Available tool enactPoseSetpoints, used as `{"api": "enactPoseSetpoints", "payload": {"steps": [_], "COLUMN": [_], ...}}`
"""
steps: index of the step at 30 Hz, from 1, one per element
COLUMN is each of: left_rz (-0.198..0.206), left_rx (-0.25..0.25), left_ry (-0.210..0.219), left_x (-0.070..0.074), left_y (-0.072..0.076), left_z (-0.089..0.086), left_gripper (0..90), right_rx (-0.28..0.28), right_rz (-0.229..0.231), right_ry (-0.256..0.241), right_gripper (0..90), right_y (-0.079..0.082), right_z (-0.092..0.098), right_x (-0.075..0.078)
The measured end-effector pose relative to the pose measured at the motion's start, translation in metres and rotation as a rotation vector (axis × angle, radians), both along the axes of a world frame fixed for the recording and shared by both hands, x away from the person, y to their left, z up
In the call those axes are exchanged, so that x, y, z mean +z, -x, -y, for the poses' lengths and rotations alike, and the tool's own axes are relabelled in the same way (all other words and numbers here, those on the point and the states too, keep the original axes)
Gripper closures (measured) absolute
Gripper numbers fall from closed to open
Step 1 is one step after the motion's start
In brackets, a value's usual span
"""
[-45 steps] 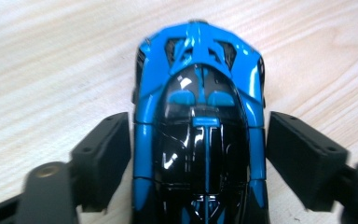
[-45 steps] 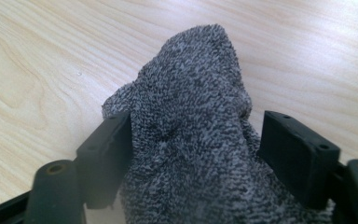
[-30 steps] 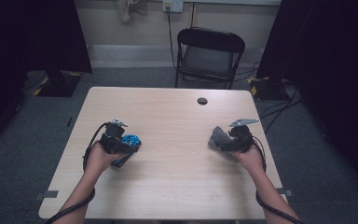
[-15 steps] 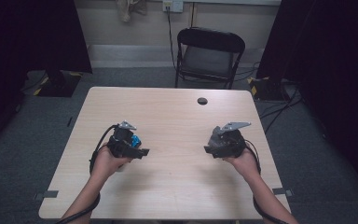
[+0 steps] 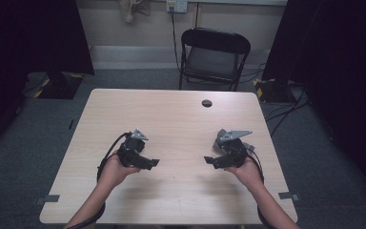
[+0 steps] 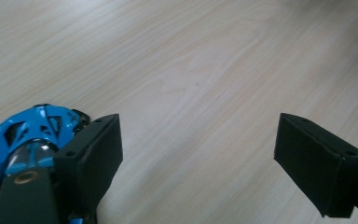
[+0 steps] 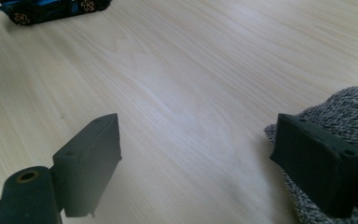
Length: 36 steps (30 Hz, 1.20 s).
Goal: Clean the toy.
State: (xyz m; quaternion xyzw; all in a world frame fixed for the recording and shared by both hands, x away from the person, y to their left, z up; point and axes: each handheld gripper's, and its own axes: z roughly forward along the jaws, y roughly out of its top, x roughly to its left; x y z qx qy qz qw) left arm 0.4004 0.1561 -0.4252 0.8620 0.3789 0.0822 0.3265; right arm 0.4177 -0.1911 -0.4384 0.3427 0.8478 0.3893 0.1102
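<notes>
Left gripper: my left gripper (image 5: 148,162) hovers low over the wooden table (image 5: 181,114), jaws spread wide with nothing between them.
Toy car: in the left gripper view a blue and black toy car (image 6: 25,140) lies on the table just outside my left-hand jaw, partly behind it, not in the gap.
Car seen from the other side: the right gripper view shows the same toy car (image 7: 51,10) far off at the top left, its long axis running roughly across that picture.
Right gripper: my right gripper (image 5: 214,161) also stands open, jaws well apart over bare wood.
Grey cloth: a grey knitted cloth (image 7: 340,116) lies just behind my right-hand jaw there, touching or nearly so; I can't tell which.
Nearer hand: my left is far nearer the car, my right nearer the cloth.
Coming move, as I judge it: I shift the left gripper sideways toward the car so the jaws straddle its narrow width.
</notes>
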Motion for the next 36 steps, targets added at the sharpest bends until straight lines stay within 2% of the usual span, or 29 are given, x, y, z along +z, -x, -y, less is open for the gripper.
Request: {"api": "enactPoseSetpoints", "payload": {"steps": [8, 11, 20, 25, 28, 29, 36], "left_rz": [-0.024, -0.031, -0.017, -0.005, 0.012, 0.008, -0.001], "left_rx": [-0.047, -0.054, -0.092, -0.109, -0.121, -0.134, -0.148], "left_ry": [-0.029, -0.020, -0.027, 0.001, -0.008, -0.019, -0.011], "left_x": [-0.015, -0.018, -0.026, -0.029, -0.032, -0.032, -0.041], "left_y": [0.007, 0.009, 0.018, 0.024, 0.029, 0.030, 0.036], "left_z": [0.010, 0.012, 0.018, 0.019, 0.021, 0.022, 0.026], "left_gripper": [14.9, 14.9, 15.0, 15.0, 14.8, 14.8, 14.8], "right_rx": [0.046, 0.058, 0.090, 0.108, 0.115, 0.115, 0.130], "right_rz": [-0.001, 0.000, -0.014, -0.019, -0.025, -0.030, -0.028], "right_ry": [0.022, 0.034, 0.049, 0.065, 0.070, 0.066, 0.080], "right_gripper": [14.9, 14.9, 14.9, 15.0, 14.9, 14.9, 14.9], "right_y": [0.008, 0.011, 0.019, 0.026, 0.028, 0.029, 0.035], "right_z": [-0.008, -0.011, -0.018, -0.022, -0.022, -0.023, -0.027], "right_x": [-0.005, -0.007, -0.016, -0.024, -0.028, -0.029, -0.036]}}
